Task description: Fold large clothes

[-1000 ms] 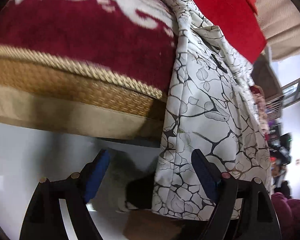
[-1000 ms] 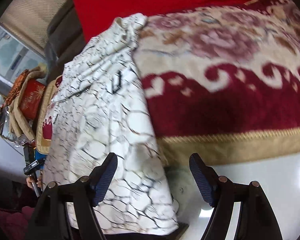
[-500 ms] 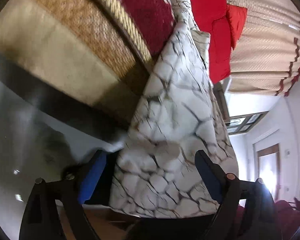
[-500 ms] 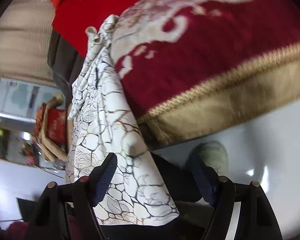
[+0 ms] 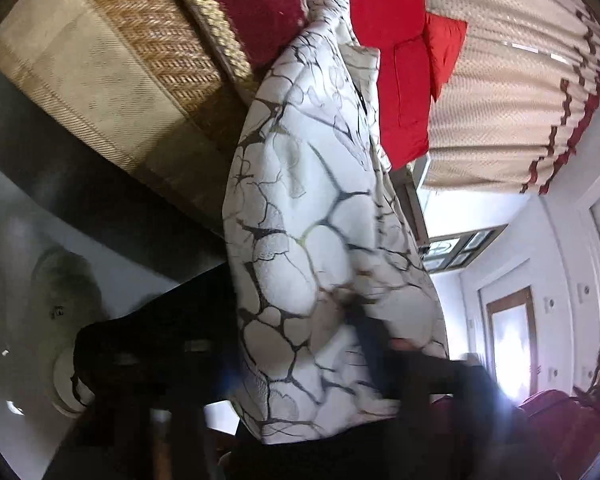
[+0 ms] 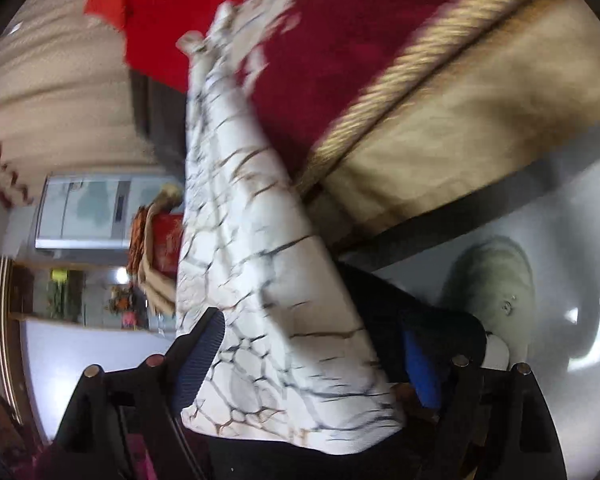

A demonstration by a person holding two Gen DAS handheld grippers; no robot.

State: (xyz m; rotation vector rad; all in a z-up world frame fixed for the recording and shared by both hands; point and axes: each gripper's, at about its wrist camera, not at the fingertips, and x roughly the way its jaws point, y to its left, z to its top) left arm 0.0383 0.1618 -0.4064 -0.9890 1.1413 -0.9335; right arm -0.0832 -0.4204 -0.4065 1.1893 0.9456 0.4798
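Both grippers had tipped upward off the bed, dragging the garment with them so it hung taut down the bed's edge. I judged my left gripper clenched on its hem, though blurred; my right gripper stood spread around the hem, ungripped, for a second corner.

Motion blur smears the left gripper; its fingers are dark streaks, so their spacing cannot be read. The white garment covers one finger and runs off the bottom edge. In the right wrist view the garment's print and the bedspread are blurred.
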